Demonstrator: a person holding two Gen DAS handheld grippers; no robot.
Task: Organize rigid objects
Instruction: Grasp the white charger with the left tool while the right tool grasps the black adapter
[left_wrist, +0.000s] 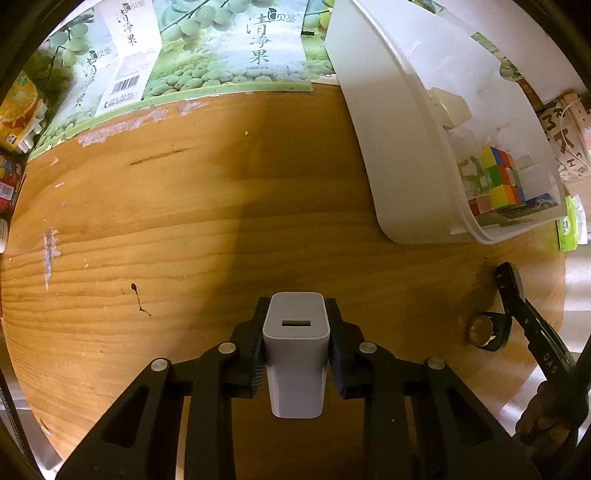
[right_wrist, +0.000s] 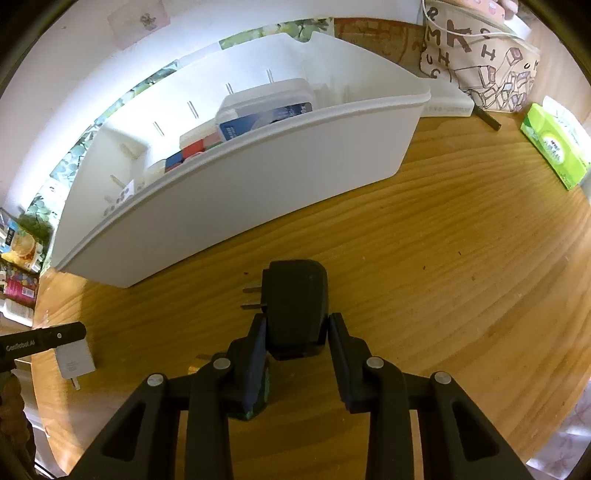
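White plastic bin (right_wrist: 236, 206) on the wooden desk (left_wrist: 184, 229) looks rigid and light; before it the black charger (right_wrist: 295, 306), clenched in the right claw (right_wrist: 297, 332), and white charger (left_wrist: 295, 354), gripped by its flat sides in the left claw (left_wrist: 295, 332), seem hard, smooth, light.

A wooden table (left_wrist: 155, 229) with strong horizontal grain fills both views; its varnish is scuffed pale in patches near the far edge and marked by a few dark scratches. Warm yellowish light falls across it, with a darker shadow band down the middle in the left wrist view. Behind the table stands a white wall (right_wrist: 55, 74), brightly lit, with a small pinkish card (right_wrist: 138, 22) stuck on it. Along the table's back edge lean green printed posters (left_wrist: 236, 48) showing pale green fruit and Chinese characters. At the right, beyond the table's edge, a pale floor (left_wrist: 578, 280) shows.
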